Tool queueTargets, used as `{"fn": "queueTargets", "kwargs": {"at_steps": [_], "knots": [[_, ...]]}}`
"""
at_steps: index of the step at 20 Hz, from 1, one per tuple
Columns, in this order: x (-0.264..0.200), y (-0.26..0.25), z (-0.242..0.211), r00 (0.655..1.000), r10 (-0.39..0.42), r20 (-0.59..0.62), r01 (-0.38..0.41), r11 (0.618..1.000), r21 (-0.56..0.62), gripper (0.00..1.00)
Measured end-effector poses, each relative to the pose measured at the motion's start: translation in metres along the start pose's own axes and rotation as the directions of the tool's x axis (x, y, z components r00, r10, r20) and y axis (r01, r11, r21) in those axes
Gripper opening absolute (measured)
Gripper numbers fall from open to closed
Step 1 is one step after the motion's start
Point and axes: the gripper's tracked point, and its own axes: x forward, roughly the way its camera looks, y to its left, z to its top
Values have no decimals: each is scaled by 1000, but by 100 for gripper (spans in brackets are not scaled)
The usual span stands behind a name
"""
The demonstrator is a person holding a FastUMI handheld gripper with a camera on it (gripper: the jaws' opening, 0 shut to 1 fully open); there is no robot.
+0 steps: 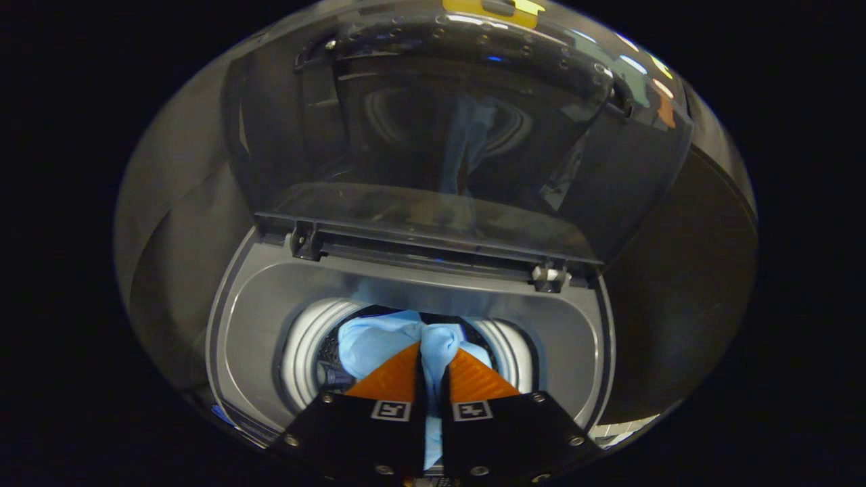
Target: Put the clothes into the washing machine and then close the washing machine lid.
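Washer top, left side: the grey surround [243, 338] of the opening is seen sloping inward toward the drum mouth; nothing is laid on it.

Drum: the ribbed drum wall [304, 352] is seen to the left of the fingers and again to their right, so the gripper is placed over the middle of the opening, with the drum directly beneath and just ahead of the fingertips.

Garment: a light blue cloth [379, 338] is bunched at the drum mouth, spilling left of the fingers and gathered into a narrow fold that runs back between them. Its long axis is judged to lie along the fingers, pointing down into the drum.

Gripper [431, 365]: the fingers are drawn nearly together, with only a thin gap, and the blue fold is pinched in that gap; both fingers appear to press on it.

Pose: the gripper is aimed downward and forward into the opening, roughly centred, without a clear lean to either side.

Lid: the tinted transparent lid [460, 135] is raised beyond the gripper, hinged along the rear edge of the opening; a hinge [548, 274] is seen to the right. A blue reflection is visible in it.

Coming move: release is judged to turn on the cloth hanging straight over the drum, not over the surround; the lid is not yet closed.
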Motion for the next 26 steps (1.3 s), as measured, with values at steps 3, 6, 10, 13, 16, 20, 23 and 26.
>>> {"fn": "queueTargets", "kwargs": {"at_steps": [3, 6, 10, 13, 16, 20, 23, 26], "knots": [[-5, 8, 7, 1000, 28, 11, -29, 998, 64, 74], [-13, -1, 16, 999, -1, 36, 0, 999, 52, 96], [-35, 0, 29, 997, -12, 78, 6, 998, 68, 96], [-57, -1, 51, 991, -18, 129, 5, 994, 106, 96], [-82, -8, 77, 979, -44, 197, 17, 991, 136, 96], [-115, -21, 125, 953, -54, 299, 2, 985, 171, 96], [-136, -33, 162, 925, -78, 371, 13, 984, 175, 95], [-144, -46, 198, 902, -98, 421, 18, 982, 190, 96]]}}
